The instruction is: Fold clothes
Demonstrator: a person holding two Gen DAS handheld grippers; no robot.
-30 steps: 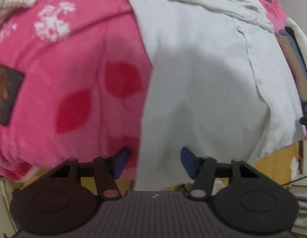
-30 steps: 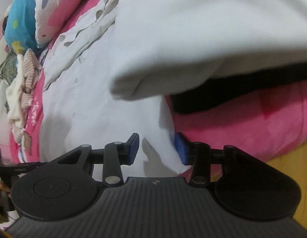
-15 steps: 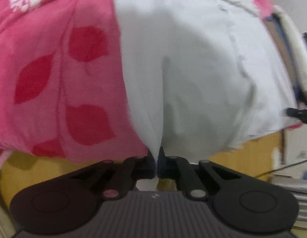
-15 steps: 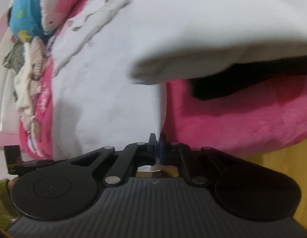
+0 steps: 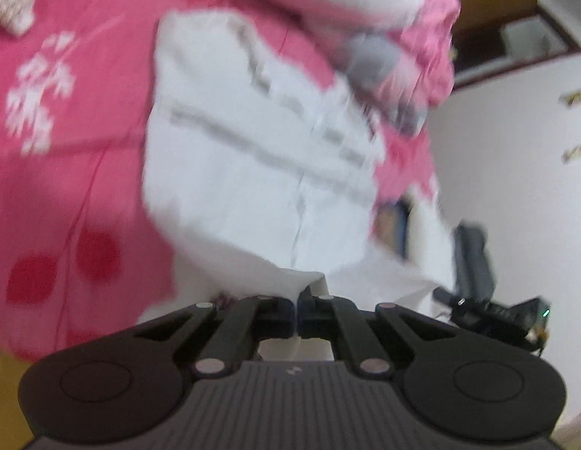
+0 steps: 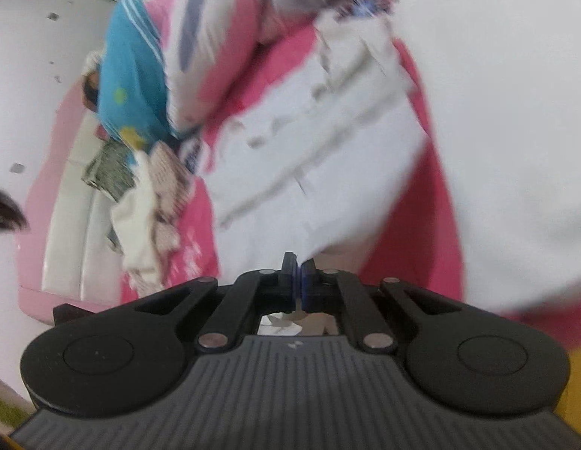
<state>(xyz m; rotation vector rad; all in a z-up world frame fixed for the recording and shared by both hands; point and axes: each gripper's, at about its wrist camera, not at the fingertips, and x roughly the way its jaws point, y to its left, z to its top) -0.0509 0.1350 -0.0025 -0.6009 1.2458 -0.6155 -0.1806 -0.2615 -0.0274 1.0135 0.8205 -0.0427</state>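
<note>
one pink bedspread (image 5: 65, 172), white wall (image 5: 515, 172)

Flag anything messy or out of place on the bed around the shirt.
A crumpled heap of clothes lies unfolded at the bed's edge, beside the white shirt. The shirt's upper part looks rumpled, though blur hides detail. Both the left gripper and right gripper are clamped on its hem.
</note>
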